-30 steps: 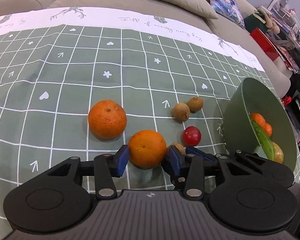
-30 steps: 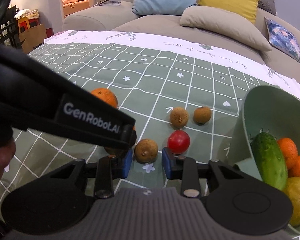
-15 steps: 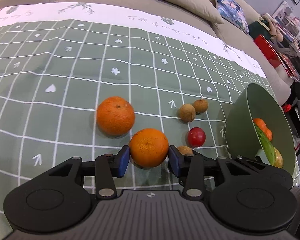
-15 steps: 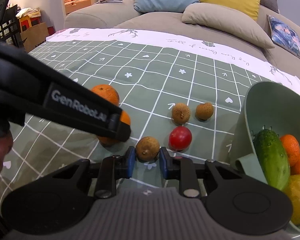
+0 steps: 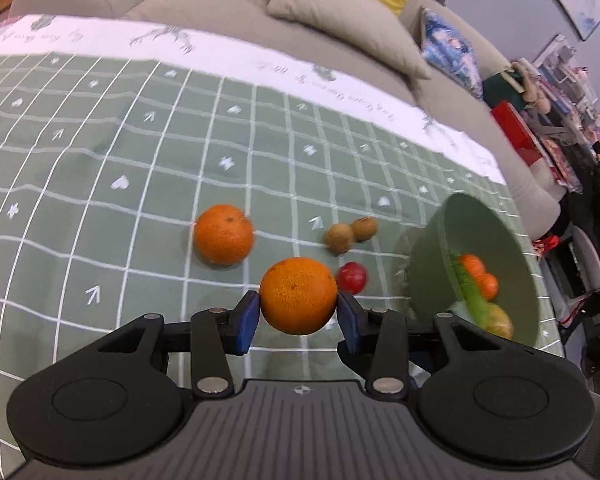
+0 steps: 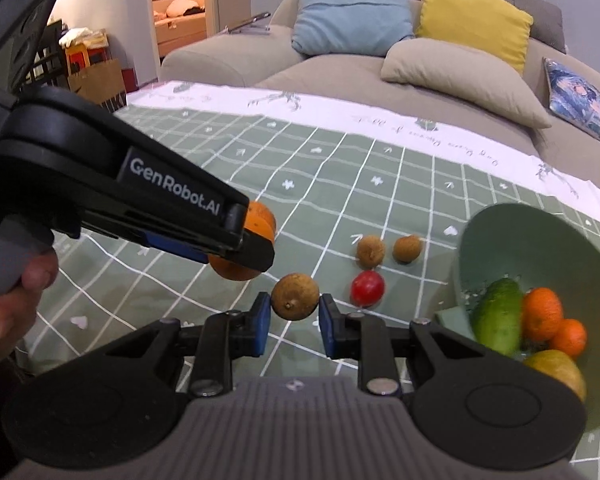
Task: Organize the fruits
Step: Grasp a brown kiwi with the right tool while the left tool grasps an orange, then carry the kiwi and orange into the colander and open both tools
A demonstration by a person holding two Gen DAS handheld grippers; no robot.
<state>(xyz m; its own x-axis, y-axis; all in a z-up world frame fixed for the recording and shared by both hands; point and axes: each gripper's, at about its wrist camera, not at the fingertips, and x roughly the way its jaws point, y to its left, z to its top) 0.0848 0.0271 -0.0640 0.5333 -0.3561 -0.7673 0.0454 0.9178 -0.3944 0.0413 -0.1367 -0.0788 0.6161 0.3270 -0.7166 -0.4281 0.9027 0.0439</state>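
Observation:
My left gripper [image 5: 298,316] is shut on an orange [image 5: 298,295] and holds it above the green checked cloth. My right gripper [image 6: 293,322] is shut on a small brown fruit [image 6: 295,296], also lifted off the cloth. A second orange [image 5: 223,234] lies on the cloth to the left. Two brown fruits [image 6: 370,251] [image 6: 407,248] and a red fruit [image 6: 367,288] lie beside the green bowl [image 6: 500,232]. The bowl holds a cucumber [image 6: 496,320], small oranges [image 6: 542,312] and a yellow fruit. The left gripper's body [image 6: 140,200] crosses the right wrist view.
The green bowl [image 5: 452,240] stands at the table's right edge. A grey sofa with cushions [image 6: 460,64] runs behind the table. Shelves and a red box [image 5: 516,132] stand off to the right.
Both grippers have closed on their fruit and lifted: the left raised the orange, the right raised the brown fruit off the cloth.

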